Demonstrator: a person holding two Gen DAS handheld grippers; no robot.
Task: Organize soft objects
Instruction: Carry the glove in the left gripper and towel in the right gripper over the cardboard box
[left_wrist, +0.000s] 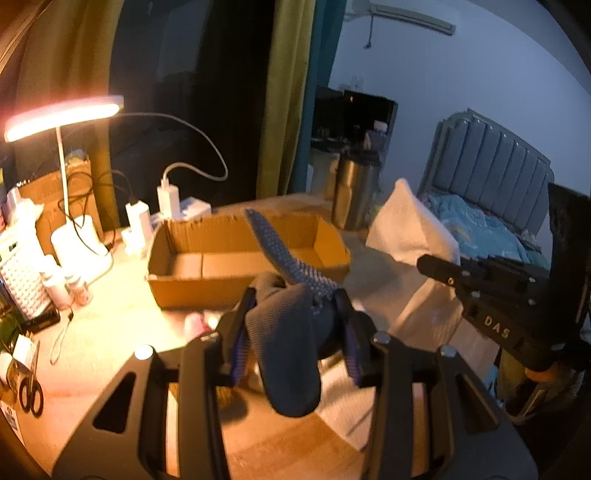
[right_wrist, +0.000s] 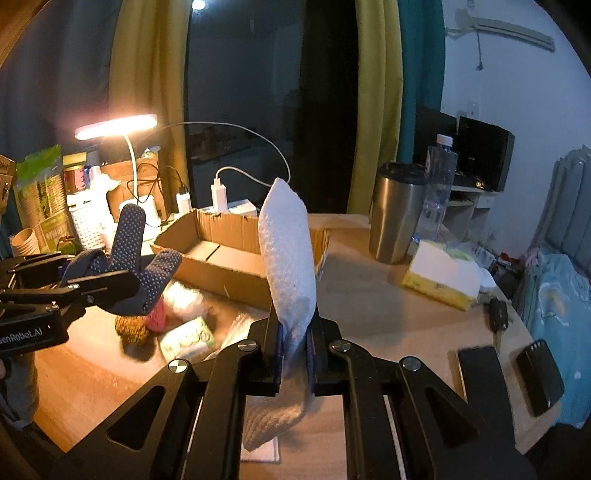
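A dark blue glove with pale dots (left_wrist: 284, 332) is bunched between the fingers of my left gripper (left_wrist: 295, 299), which is shut on it, with one glove finger sticking up. The right wrist view shows this gripper (right_wrist: 110, 280) and glove (right_wrist: 129, 236) at the left, above the table. My right gripper (right_wrist: 294, 317) is shut on a white fluffy cloth (right_wrist: 286, 251) that stands up from the jaws and hangs below them. From the left wrist, that cloth (left_wrist: 406, 225) and the right gripper (left_wrist: 443, 269) appear at the right. An open cardboard box (left_wrist: 207, 288) (right_wrist: 236, 229) lies on the desk beyond both grippers.
A lit desk lamp (left_wrist: 62, 114), chargers and bottles crowd the desk's far left. A steel tumbler (right_wrist: 397, 214), a water bottle (right_wrist: 439, 184) and a tissue pack (right_wrist: 443, 277) stand to the right. Small packets (right_wrist: 184, 332) lie under the left gripper. A phone (right_wrist: 480, 376) lies near the right edge.
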